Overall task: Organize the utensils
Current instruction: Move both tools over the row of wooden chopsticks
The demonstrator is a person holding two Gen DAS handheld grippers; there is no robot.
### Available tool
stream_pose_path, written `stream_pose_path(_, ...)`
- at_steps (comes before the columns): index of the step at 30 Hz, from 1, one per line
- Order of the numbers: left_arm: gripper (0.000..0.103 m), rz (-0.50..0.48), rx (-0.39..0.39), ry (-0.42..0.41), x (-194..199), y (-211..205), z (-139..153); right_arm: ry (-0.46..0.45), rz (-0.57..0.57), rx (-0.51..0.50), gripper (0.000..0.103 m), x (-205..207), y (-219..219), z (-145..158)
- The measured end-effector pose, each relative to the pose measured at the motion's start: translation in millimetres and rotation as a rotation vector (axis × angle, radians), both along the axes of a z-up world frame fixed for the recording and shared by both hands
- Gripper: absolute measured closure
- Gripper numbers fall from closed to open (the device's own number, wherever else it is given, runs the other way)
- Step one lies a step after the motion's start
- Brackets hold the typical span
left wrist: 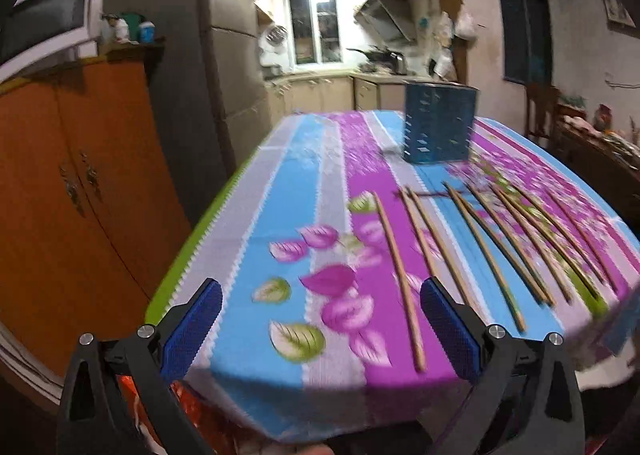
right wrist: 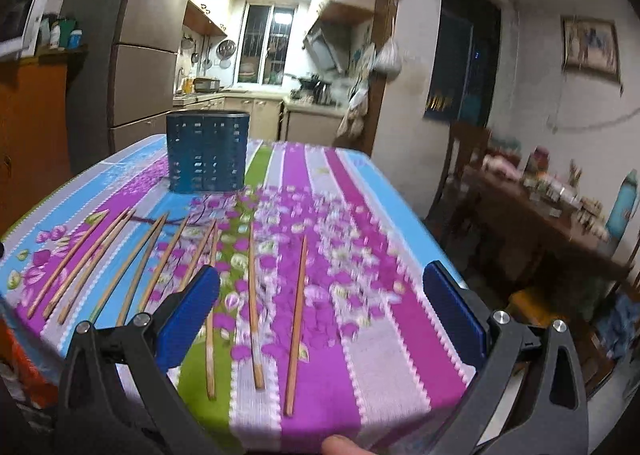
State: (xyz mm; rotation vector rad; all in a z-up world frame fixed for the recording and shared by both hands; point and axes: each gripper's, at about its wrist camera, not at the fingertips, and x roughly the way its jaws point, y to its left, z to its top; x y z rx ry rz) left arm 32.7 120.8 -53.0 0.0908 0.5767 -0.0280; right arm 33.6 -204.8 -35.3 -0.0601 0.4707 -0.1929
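Note:
Several wooden chopsticks (left wrist: pixel 400 275) lie side by side on the flowered tablecloth (left wrist: pixel 280 215), pointing away from me; they also show in the right wrist view (right wrist: pixel 296 327). A blue perforated utensil holder (left wrist: pixel 438 123) stands upright at the far end, also in the right wrist view (right wrist: pixel 206 153). My left gripper (left wrist: pixel 320 295) is open and empty above the near table edge, left of the chopsticks. My right gripper (right wrist: pixel 324 283) is open and empty above the near edge, over the rightmost chopsticks.
An orange wooden cabinet (left wrist: pixel 60 195) stands left of the table, a grey fridge (left wrist: pixel 192 75) behind it. A dark side table with clutter (right wrist: pixel 560 199) and a chair (right wrist: pixel 464 159) stand to the right. The kitchen lies beyond the table.

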Motion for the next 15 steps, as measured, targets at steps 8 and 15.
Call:
stream_pose_path(8,0.004,-0.190,0.055,-0.016,-32.9,-45.4,-4.1,0.099,0.068,0.027,0.005,-21.7,-1.6,-15.2)
stream_pose_path(15,0.050,-0.327,0.012,0.081,-21.9,-81.5,-27.7,0.106,0.127,0.072,0.005,-28.9,-2.5,-23.1)
